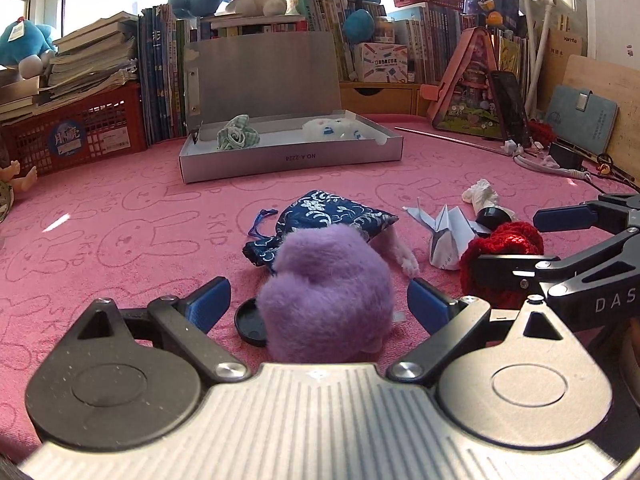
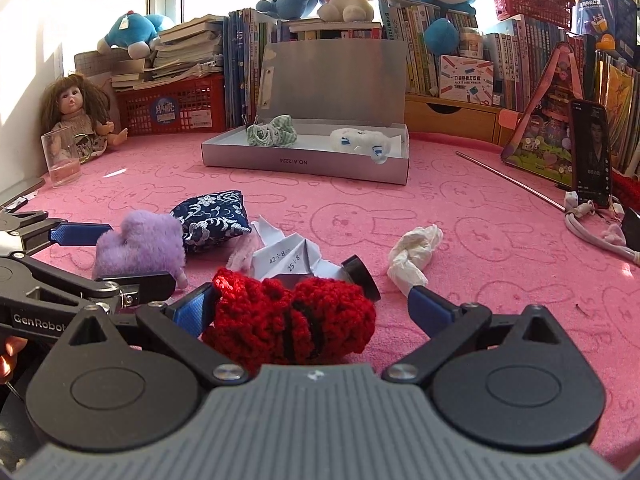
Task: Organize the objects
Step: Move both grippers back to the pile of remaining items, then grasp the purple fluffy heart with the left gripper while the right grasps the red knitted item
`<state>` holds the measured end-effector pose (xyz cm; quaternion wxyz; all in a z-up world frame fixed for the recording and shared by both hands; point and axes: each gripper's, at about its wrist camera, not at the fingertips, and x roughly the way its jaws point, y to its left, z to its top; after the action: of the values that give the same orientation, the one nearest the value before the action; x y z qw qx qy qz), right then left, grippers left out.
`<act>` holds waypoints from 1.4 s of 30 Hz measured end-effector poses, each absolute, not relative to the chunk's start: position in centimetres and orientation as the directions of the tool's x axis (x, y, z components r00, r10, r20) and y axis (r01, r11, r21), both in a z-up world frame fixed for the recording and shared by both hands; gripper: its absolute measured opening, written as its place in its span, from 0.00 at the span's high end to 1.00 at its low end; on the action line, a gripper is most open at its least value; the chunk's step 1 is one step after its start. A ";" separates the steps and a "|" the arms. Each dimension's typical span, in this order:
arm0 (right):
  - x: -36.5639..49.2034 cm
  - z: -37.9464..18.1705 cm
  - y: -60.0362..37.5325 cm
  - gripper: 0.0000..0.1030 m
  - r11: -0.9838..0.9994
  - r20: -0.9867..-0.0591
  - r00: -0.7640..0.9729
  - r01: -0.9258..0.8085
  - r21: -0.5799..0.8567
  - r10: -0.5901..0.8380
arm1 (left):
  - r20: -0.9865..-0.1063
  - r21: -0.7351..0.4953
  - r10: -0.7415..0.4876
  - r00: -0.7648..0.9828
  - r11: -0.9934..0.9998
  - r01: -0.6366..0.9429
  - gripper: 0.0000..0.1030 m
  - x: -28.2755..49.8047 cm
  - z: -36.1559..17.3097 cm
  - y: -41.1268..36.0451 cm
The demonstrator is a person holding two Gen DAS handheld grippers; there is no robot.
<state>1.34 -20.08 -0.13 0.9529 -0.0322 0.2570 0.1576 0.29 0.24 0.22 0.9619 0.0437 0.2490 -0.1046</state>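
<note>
A purple fluffy toy (image 1: 328, 296) lies on the pink cloth between the open jaws of my left gripper (image 1: 320, 300); the pads stand apart from it. It also shows in the right wrist view (image 2: 140, 246). A red crocheted pouch (image 2: 292, 320) lies between the open jaws of my right gripper (image 2: 312, 308), touching the left pad. It also shows in the left wrist view (image 1: 500, 252). Behind them lie a blue patterned pouch (image 2: 212, 216), a folded paper (image 2: 288, 258), a black cap (image 2: 362, 276) and a crumpled white tissue (image 2: 414, 256). An open grey box (image 2: 304, 160) holds a green checked cloth (image 2: 272, 132) and a white plush (image 2: 360, 140).
A black round lid (image 1: 250, 322) lies left of the purple toy. A glass (image 2: 62, 156) and a doll (image 2: 78, 108) stand at far left. A red crate (image 2: 172, 108), books and plush toys line the back. A phone (image 2: 592, 152), a thin metal rod (image 2: 508, 180) and a white cord (image 2: 592, 236) sit at right.
</note>
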 end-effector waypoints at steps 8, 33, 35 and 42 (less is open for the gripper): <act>1.4 -0.5 -19.9 0.00 0.947 -0.524 0.802 -0.318 0.031 0.287 | -0.467 0.067 -0.149 0.872 0.977 0.203 0.06 0.4 -0.4 -0.4; 1.7 -0.7 -20.0 0.12 0.946 -0.562 0.768 -0.309 0.094 0.306 | -0.492 0.050 -0.094 0.865 0.989 0.136 0.00 1.1 -0.7 -0.6; 1.7 -0.6 -20.1 0.13 0.946 -0.556 0.771 -0.307 0.102 0.310 | -0.443 0.102 -0.070 0.894 0.987 0.128 0.00 0.3 -0.2 -0.8; 1.7 -0.3 -20.3 0.21 0.949 -0.545 0.780 -0.293 0.119 0.309 | -0.427 0.138 -0.094 0.899 0.976 0.168 0.20 -0.4 0.3 -1.4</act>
<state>1.72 -20.32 -0.26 0.9432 0.0136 0.2911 0.1595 -0.41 -1.38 0.27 0.9707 0.0862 0.2141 -0.0675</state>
